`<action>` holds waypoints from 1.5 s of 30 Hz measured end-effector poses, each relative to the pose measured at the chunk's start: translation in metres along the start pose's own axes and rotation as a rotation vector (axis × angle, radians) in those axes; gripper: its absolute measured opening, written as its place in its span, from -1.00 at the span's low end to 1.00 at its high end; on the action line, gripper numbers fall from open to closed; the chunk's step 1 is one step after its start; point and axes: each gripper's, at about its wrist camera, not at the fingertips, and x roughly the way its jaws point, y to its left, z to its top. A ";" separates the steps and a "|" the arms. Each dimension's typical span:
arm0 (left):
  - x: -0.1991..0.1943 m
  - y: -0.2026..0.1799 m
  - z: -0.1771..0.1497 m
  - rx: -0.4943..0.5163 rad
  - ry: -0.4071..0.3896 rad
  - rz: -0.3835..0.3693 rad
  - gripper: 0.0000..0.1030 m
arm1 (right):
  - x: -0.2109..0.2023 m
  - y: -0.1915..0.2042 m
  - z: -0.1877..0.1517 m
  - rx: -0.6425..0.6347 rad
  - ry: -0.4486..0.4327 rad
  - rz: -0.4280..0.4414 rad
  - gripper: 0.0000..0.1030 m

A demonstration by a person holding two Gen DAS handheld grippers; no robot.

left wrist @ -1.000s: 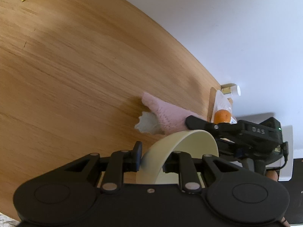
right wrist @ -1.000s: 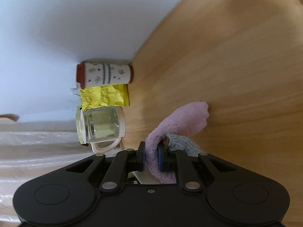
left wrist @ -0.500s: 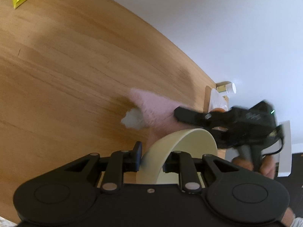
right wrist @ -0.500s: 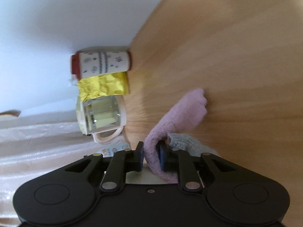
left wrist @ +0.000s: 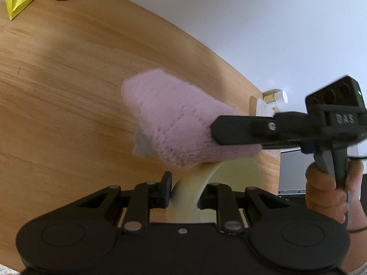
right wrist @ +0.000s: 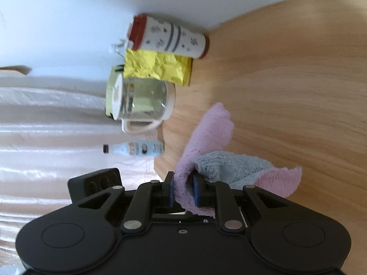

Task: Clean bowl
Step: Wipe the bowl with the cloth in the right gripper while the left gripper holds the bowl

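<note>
My left gripper [left wrist: 184,191] is shut on the rim of a pale cream bowl [left wrist: 231,178], held tilted above the wooden table [left wrist: 68,114]. My right gripper [right wrist: 183,191] is shut on a pink and grey fluffy cloth [right wrist: 206,142]. In the left wrist view the cloth [left wrist: 174,119] hangs from the right gripper [left wrist: 215,130] just above the bowl's upper rim and hides part of it. Whether cloth and bowl touch is hard to tell.
A patterned tumbler with red lid [right wrist: 169,36], a yellow foil bag [right wrist: 158,68], a glass kettle [right wrist: 140,100] and a small bottle [right wrist: 135,149] stand at one table end. A small white-capped jar [left wrist: 278,97] sits at the other end, by the white wall.
My right gripper has lifted the cloth off the table and carried it closer, over the bowl's rim. The left gripper has kept hold of the bowl.
</note>
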 end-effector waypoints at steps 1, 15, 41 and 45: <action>0.000 -0.001 0.000 0.005 0.001 -0.002 -0.63 | 0.002 -0.001 0.002 0.001 0.017 -0.007 -0.62; 0.005 -0.001 0.005 0.027 0.015 -0.005 -0.63 | 0.033 -0.021 0.020 -0.034 0.223 -0.092 -0.62; 0.012 0.010 0.017 -0.070 -0.041 -0.021 -0.63 | -0.015 -0.024 0.019 0.002 0.026 -0.102 -0.62; 0.017 0.013 0.014 -0.117 -0.042 -0.030 -0.63 | -0.020 -0.044 0.008 0.097 -0.048 -0.039 -0.62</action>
